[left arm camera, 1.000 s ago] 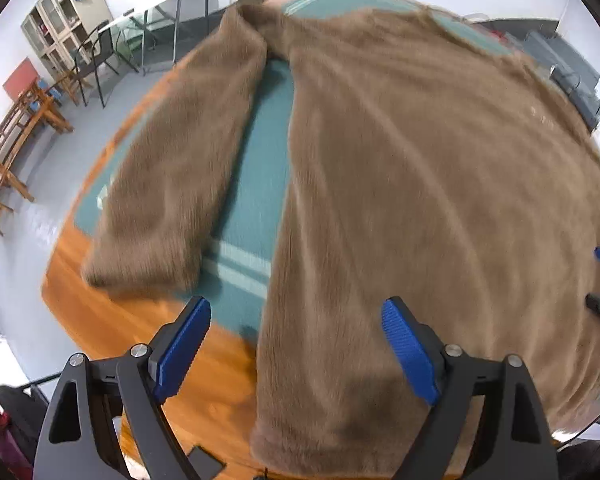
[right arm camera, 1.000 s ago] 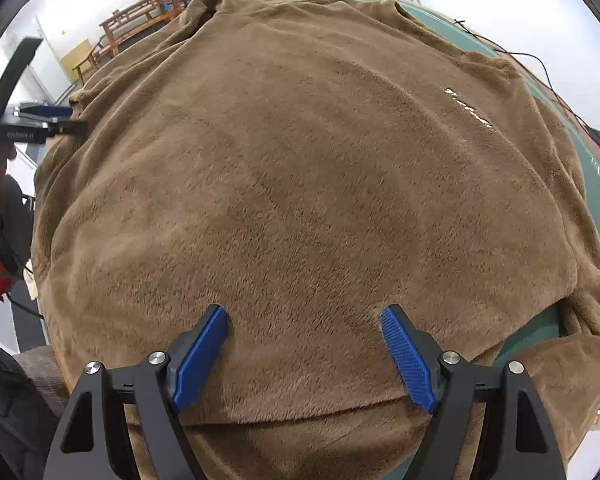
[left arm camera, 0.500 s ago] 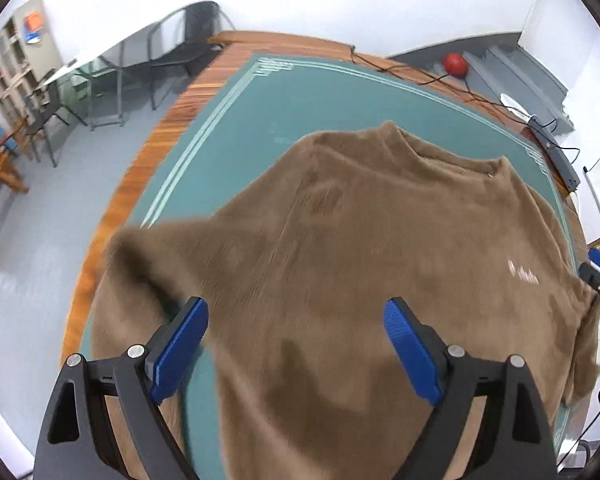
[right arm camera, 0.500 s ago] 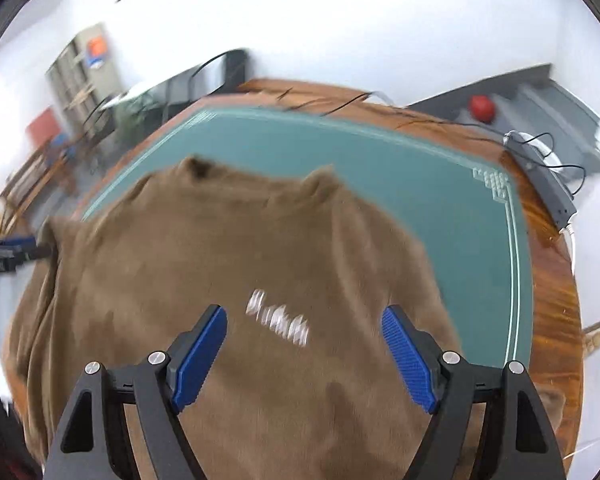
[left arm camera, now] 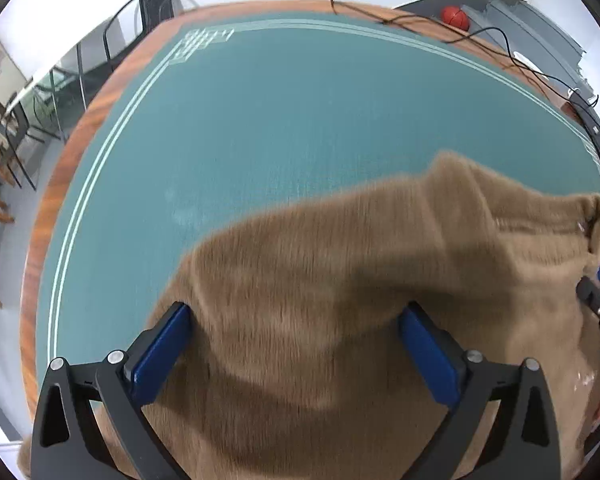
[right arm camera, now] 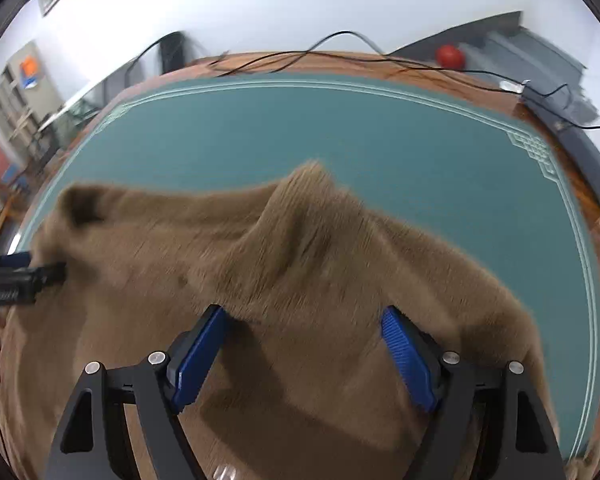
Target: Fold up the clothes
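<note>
A brown fleece sweater lies on the green table mat, its collar end toward the far side. It fills the lower part of both views and looks motion-blurred. My left gripper is open just over the sweater's left shoulder area, pads wide apart with fabric below them. My right gripper is open too, over the sweater near a raised fold. The right gripper's tip shows at the right edge of the left wrist view. The left gripper shows at the left edge of the right wrist view, beside the neck opening.
The mat sits on a wooden table with a brown rim. Black cables and a dark power strip lie along the far and right edges. A red ball, chairs and shelves stand beyond.
Both grippers have travelled forward from the sweater's hem toward its collar. The sweater has dropped lower in both views and far more bare mat shows. Both stayed open.
</note>
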`<state>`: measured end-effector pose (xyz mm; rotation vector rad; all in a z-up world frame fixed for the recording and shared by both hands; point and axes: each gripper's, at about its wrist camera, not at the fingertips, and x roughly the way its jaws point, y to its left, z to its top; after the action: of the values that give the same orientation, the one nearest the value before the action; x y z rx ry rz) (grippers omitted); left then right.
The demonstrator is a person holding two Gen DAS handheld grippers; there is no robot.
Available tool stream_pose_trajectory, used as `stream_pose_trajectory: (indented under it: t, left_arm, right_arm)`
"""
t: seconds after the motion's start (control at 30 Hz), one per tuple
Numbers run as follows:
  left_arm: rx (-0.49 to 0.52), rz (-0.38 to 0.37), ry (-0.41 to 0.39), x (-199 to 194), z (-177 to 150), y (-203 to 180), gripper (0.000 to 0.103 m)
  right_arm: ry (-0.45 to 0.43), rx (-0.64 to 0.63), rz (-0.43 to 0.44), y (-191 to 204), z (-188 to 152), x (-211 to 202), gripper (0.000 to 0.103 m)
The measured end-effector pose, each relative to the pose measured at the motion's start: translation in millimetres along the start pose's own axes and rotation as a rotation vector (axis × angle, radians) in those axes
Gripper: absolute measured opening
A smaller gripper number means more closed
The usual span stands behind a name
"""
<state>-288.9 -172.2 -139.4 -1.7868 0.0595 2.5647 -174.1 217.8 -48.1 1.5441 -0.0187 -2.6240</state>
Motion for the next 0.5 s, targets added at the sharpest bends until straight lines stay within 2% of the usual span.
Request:
stream_pose_trajectory:
  t: [0.07, 0.17, 0.27, 0.4, 0.5]
  left_arm:
    - [0.001, 0.001, -0.021, 0.1, -0.2, -1.7, 0.103]
    - [0.006, 0.002, -0.045, -1.4, -5.2, -3.3, 0.103]
    - [-0.003, -0.031, -0.031, -15.7, -16.9, 2.0, 0.103]
    - [-0.034, -0.135, -0.048, -57.4, -54.3, 10.0, 0.103]
    - [-0.024, -0.172, -0.033, -81.1, -91.6, 8.5, 0.103]
  right_arm:
    - [-0.011, 0.028, -0.047, -6.1, 9.0, 10.3, 0.082]
    - [-0.044, -0.032, -0.096, 6.1, 2.1, 13.8, 0.085]
    - [-0.032, -0.037, -0.08, 2.5, -4.0, 1.8, 0.086]
    - [-0.072, -0.058, -0.009, 2.7, -25.4, -41.1, 0.086]
    - [-0.065, -0.081, 0.088, 2.1, -62.6, -80.5, 0.086]
